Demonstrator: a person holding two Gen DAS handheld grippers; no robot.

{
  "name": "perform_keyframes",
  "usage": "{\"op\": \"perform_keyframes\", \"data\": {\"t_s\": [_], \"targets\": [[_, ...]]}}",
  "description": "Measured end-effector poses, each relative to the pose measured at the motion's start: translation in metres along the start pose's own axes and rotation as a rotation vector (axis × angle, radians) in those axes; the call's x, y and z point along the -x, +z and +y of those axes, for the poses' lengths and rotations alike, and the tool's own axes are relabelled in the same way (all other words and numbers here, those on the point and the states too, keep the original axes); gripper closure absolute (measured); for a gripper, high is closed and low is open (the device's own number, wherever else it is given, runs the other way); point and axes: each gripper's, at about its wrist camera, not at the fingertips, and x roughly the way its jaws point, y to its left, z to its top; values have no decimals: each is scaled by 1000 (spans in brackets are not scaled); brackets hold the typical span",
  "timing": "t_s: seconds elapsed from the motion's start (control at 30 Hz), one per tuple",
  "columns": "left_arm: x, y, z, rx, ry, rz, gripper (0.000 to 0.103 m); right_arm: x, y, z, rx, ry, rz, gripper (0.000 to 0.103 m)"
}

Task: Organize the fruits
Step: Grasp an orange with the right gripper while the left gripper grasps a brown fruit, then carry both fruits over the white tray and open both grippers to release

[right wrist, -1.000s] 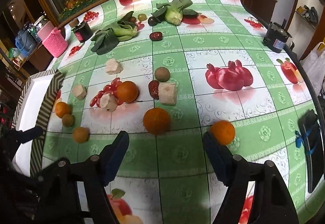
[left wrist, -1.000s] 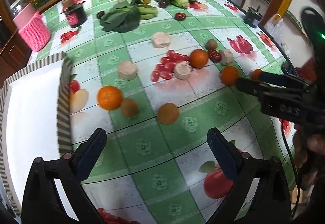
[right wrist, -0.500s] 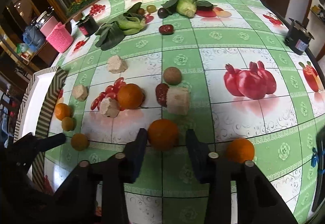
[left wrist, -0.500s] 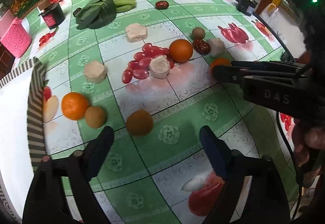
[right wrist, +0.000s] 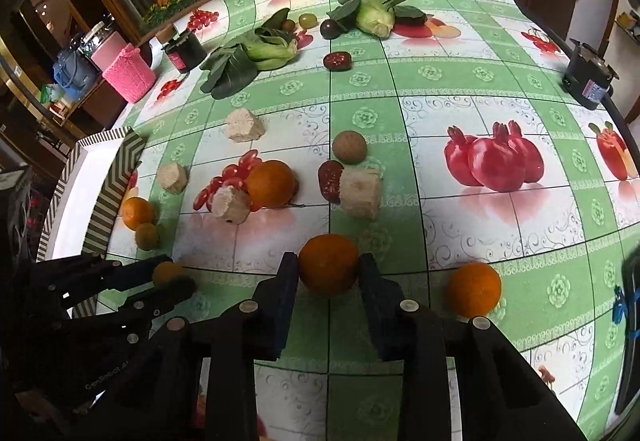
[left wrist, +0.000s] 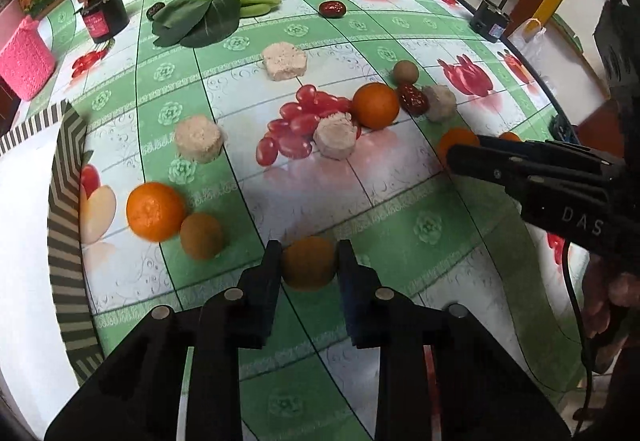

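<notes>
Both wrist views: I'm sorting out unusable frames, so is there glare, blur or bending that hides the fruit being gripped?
Left wrist view: strong fisheye bending of the tablecloth grid; the dull orange fruit between the left gripper pads sits in shadow, soft but readable. Right wrist view: the same bending, mild sheen on the cloth, the orange in the right gripper sharp.

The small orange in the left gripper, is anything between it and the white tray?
Partly. A bigger orange and a brownish fruit sit between the small orange and the striped-edged tray.

White letters "DAS" stand on the right tool's (left wrist: pixel 460 151) black body.
</notes>
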Motion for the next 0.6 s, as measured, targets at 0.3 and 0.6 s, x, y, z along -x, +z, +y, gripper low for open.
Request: {"op": "perform_keyframes", "data": {"t_s": [0.3, 0.6], "targets": [[35, -6, 14, 14, 1, -13, 79, 16, -5, 22, -3, 32, -9, 71], [67, -13, 55, 73, 42, -6, 79, 19, -2, 72, 63, 54, -8, 71]]}}
